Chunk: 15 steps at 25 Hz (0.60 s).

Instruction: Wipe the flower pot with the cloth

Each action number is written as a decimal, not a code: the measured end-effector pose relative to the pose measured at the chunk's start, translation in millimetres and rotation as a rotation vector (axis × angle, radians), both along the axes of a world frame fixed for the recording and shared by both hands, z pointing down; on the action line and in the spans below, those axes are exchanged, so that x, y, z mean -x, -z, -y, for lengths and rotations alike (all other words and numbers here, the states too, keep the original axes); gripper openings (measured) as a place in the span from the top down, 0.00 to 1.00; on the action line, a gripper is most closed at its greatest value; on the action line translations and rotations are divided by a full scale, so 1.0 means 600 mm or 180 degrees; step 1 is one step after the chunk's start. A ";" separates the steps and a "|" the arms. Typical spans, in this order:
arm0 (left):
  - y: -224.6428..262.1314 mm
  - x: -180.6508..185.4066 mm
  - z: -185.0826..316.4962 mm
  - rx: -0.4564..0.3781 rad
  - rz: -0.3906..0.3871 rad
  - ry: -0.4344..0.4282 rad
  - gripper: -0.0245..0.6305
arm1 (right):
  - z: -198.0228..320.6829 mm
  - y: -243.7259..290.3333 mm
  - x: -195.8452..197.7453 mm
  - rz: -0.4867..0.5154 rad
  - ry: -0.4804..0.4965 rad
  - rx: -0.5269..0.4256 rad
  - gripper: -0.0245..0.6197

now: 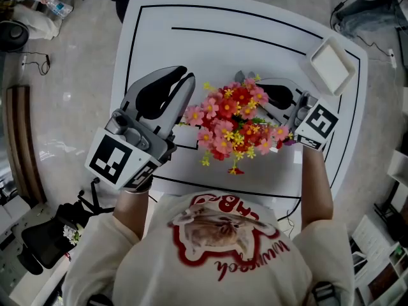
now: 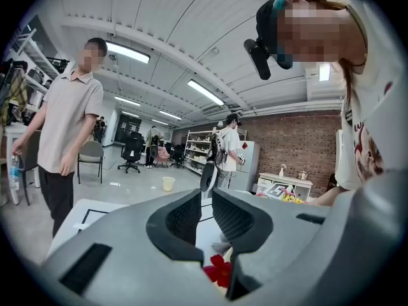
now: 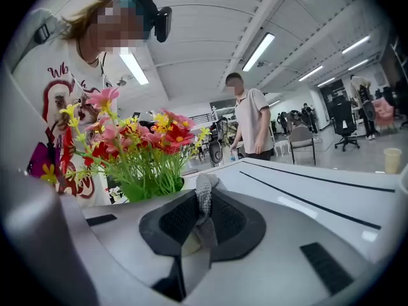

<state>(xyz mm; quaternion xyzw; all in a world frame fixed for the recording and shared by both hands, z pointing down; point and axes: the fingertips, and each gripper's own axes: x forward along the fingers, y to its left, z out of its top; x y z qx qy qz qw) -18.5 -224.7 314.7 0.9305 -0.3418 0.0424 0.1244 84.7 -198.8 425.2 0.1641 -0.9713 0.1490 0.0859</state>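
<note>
Mid-surface, between our two hand-held grippers: a pot we cannot see, and easy to tip.

On the white surface with black lines [image 1: 191, 43] the flower pot stands in the middle, hidden from us under its bunch of pink, red and yellow artificial flowers [image 1: 233, 123], which is all it holds. Our right hand-held gripper [image 3: 203, 201] is clamped on a strip of grey knitted cloth [image 3: 205, 187], just beside the green stems. Our left hand-held gripper [image 1: 181, 76] hangs on the other side, jaws all but together and nothing in them. We judge the main risk to be a sideways push from the cloth toppling the pot, since nothing steadies it, or the jaws snagging the blooms. A white square tray [image 1: 330, 62] at the far right corner looks empty.
</note>
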 end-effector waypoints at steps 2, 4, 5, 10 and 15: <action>0.003 -0.001 -0.003 -0.0005 0.0000 -0.0004 0.88 | -0.002 0.001 -0.003 -0.0010 -0.0009 -0.0040 0.89; 0.008 -0.001 -0.007 -0.0021 0.0001 -0.0004 0.88 | -0.007 0.001 -0.007 -0.0019 -0.0038 -0.0022 0.89; 0.011 0.000 -0.010 -0.0030 0.0001 -0.0003 0.88 | -0.010 0.001 -0.007 -0.0018 -0.0059 0.0004 0.89; 0.018 -0.001 -0.020 -0.0052 0.0004 -0.0008 0.88 | -0.018 0.004 -0.012 -0.0020 -0.0113 -0.0001 0.89; 0.012 -0.008 -0.025 -0.0043 0.0010 -0.0018 0.88 | -0.022 -0.004 -0.025 -0.0050 -0.0129 -0.0036 0.89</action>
